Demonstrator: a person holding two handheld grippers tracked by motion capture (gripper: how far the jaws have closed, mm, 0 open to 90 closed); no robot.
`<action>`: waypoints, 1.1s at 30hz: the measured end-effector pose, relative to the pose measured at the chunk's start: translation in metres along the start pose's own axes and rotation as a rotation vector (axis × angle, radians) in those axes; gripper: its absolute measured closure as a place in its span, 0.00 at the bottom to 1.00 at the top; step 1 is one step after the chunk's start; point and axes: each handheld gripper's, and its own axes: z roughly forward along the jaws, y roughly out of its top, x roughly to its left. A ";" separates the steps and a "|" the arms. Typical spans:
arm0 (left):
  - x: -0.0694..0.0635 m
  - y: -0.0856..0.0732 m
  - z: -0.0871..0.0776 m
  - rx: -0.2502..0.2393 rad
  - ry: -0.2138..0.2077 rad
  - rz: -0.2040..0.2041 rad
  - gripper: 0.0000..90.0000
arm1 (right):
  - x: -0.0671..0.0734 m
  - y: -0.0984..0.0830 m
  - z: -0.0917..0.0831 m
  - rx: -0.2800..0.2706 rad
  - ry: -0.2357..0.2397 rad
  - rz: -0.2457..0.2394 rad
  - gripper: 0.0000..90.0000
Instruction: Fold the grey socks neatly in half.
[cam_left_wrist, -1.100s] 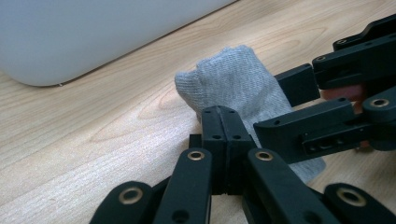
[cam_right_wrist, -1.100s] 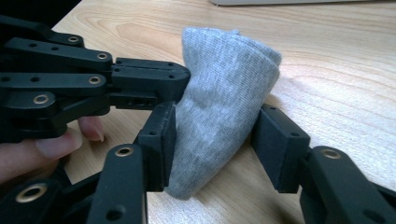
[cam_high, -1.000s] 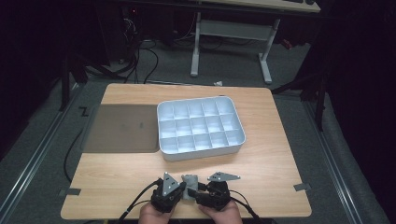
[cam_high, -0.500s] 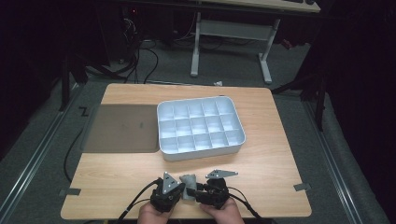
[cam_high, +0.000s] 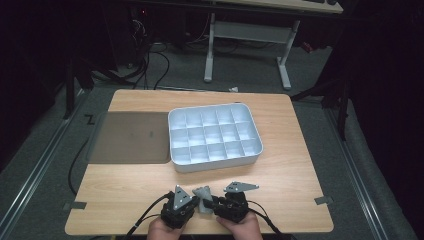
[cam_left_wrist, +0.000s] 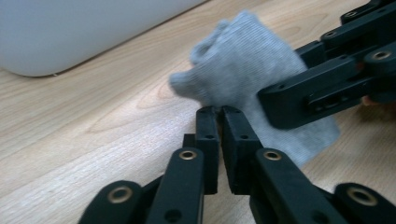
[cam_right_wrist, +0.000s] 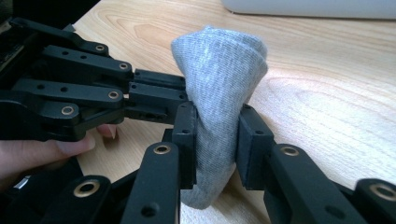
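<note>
In the right gripper view, the right tongs (cam_right_wrist: 217, 140) had just been closing, and their two black jaws pressed on a bunched grey sock (cam_right_wrist: 219, 93) from either side. The sock stood up between them, its folded top above the jaws. The left tongs (cam_right_wrist: 180, 95) reached in from the left and touched the sock. Beyond lay the wooden bench (cam_right_wrist: 327, 79).

I see a light wooden table (cam_high: 125, 200) carrying a white compartment tray (cam_high: 215, 165) and, touching its left side, a flat grey mat (cam_high: 130, 137).
</note>
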 end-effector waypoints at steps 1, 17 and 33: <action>0.001 0.000 -0.001 -0.003 0.005 0.004 0.92 | 0.000 0.000 -0.002 -0.003 0.004 0.003 0.81; 0.046 0.002 -0.026 -0.068 0.065 -0.005 0.77 | -0.013 0.000 -0.021 -0.036 -0.046 -0.020 0.81; 0.058 -0.004 -0.031 -0.133 0.053 0.018 0.65 | -0.016 0.001 -0.031 -0.006 -0.161 -0.082 0.81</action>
